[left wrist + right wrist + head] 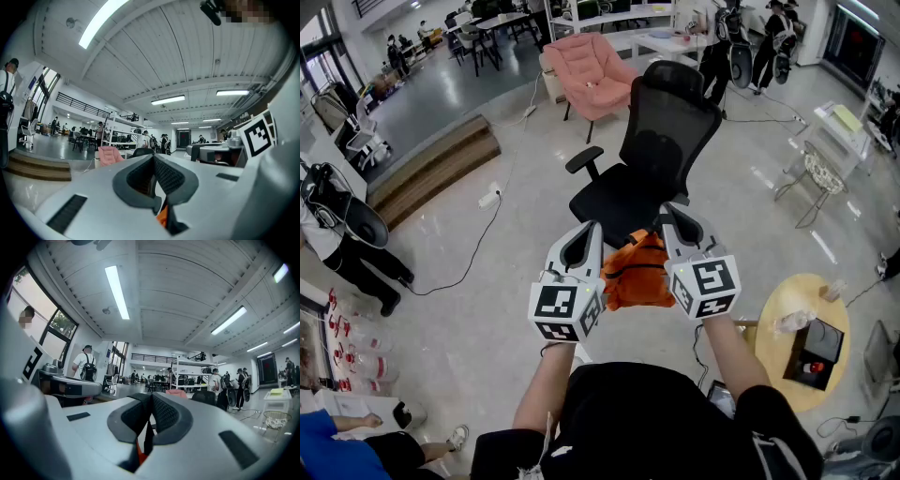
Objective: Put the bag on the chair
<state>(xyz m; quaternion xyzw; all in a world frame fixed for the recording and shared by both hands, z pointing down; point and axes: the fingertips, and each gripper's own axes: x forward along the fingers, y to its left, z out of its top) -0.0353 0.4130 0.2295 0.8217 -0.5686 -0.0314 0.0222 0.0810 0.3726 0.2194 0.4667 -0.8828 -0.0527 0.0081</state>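
The hall is bright and evenly lit. White strip lights (101, 21) on the ceiling glow in both gripper views, and a window (51, 319) adds daylight at the right gripper view's left. In the head view the pale floor (516, 178) shows soft sheen, and the chair (661, 141) casts barely any shadow. The bag (637, 272) reads vivid orange. Both gripper views are fisheye, strongly bowed with black corners, and their nearest grey surfaces blur.

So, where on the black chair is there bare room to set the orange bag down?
The chair seat is bare, bordered by the backrest behind and an armrest beside. Its near edge is crowded: the left gripper, right gripper and bag hang there.
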